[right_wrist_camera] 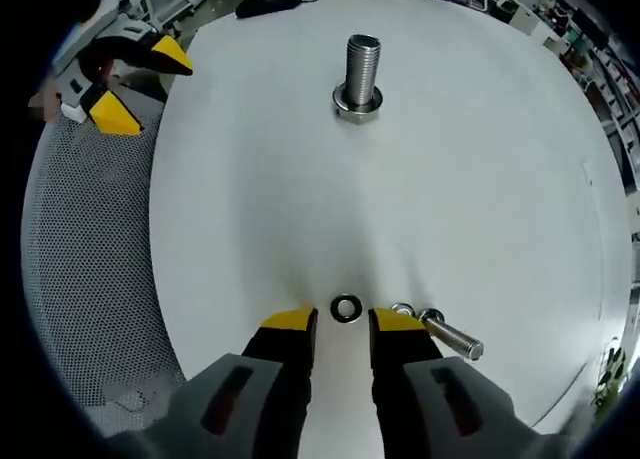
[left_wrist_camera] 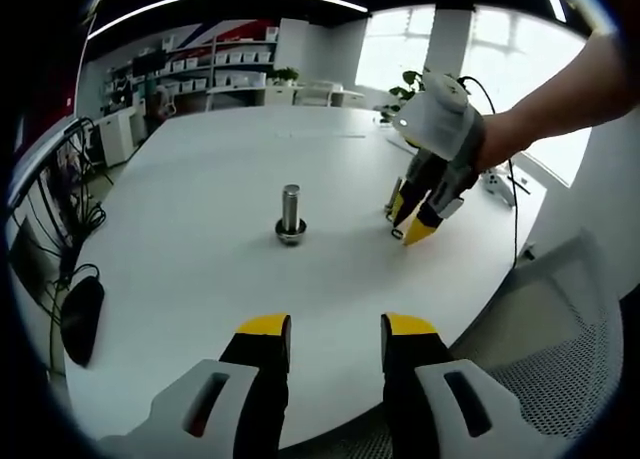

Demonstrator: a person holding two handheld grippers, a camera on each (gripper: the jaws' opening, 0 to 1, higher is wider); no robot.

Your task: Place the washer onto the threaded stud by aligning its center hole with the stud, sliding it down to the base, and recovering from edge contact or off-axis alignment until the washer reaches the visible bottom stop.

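Observation:
A steel threaded stud (left_wrist_camera: 291, 213) (right_wrist_camera: 361, 71) stands upright on the white table (left_wrist_camera: 200, 229) (right_wrist_camera: 450, 179), its hex base flat on the surface. A small metal washer (right_wrist_camera: 346, 308) lies flat on the table just ahead of my right gripper (right_wrist_camera: 341, 323), whose yellow-tipped jaws are open on either side of it. In the left gripper view that right gripper (left_wrist_camera: 410, 226) points down at the table right of the stud, held by a person's hand. My left gripper (left_wrist_camera: 336, 329) is open and holds nothing, near the table's edge.
A loose bolt (right_wrist_camera: 448, 335) with a nut lies just right of my right gripper. A grey mesh chair (left_wrist_camera: 560, 359) (right_wrist_camera: 90, 279) stands at the table's edge. A black mouse (left_wrist_camera: 80, 319) and cables lie at the far left. Shelves stand behind.

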